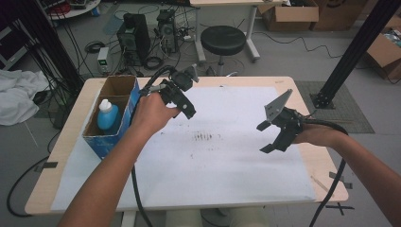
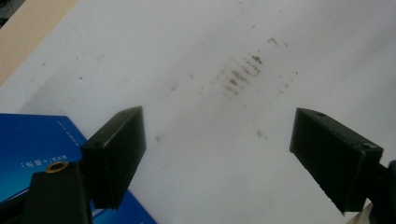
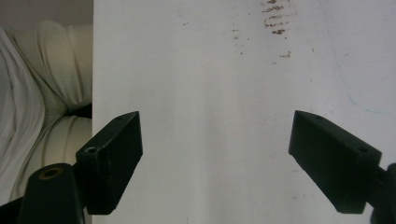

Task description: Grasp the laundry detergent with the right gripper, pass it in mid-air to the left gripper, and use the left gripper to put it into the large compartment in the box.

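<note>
Blue bottle [image 1: 107, 115]: upright in box [image 1: 124, 91], just left of left gripper [image 1: 182, 101] (nearer); both grippers gape wide, empty; right gripper [image 1: 270, 137] well apart.

From my remote seat I saw a light wooden desk [image 1: 66, 137] carrying a large white sheet [image 1: 227, 165] that covered most of its top. Brownish smudges [image 1: 207, 137] marked the sheet near its middle. A blue cardboard box [image 1: 113, 130] stood on the sheet at the desk's left side, with a blue bottle [image 1: 107, 116] upright inside it.
</note>
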Tool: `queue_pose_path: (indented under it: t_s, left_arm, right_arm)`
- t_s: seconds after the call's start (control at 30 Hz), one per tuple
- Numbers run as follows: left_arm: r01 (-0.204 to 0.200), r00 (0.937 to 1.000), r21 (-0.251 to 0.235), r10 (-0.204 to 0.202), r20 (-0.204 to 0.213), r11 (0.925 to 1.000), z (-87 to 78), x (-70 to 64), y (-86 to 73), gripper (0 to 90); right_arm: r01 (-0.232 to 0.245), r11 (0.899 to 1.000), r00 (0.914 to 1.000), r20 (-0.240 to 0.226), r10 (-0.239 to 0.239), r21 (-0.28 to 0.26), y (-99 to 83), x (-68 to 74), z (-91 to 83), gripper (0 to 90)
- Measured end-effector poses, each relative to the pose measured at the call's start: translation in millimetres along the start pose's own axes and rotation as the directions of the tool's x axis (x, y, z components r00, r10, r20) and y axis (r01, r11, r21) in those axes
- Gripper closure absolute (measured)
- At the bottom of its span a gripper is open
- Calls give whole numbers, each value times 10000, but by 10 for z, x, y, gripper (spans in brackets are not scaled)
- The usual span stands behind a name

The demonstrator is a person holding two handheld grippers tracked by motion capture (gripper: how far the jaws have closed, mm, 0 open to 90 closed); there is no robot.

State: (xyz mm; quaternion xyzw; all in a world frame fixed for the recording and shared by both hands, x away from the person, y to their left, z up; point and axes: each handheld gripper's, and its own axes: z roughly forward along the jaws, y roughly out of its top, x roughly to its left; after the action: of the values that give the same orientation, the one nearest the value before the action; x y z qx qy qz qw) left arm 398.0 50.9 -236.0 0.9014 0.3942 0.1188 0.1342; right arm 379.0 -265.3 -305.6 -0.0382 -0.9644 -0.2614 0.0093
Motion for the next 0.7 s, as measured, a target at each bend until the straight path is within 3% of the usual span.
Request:
queue_pose_path:
  t_s: [0.7]
  left_arm:
    - [89, 10000, -46, -88, 35, 10000, -13, 16, -24, 196]
  right_arm:
    - [70, 10000, 10000, -20, -70, -31, 33, -3, 15, 173]
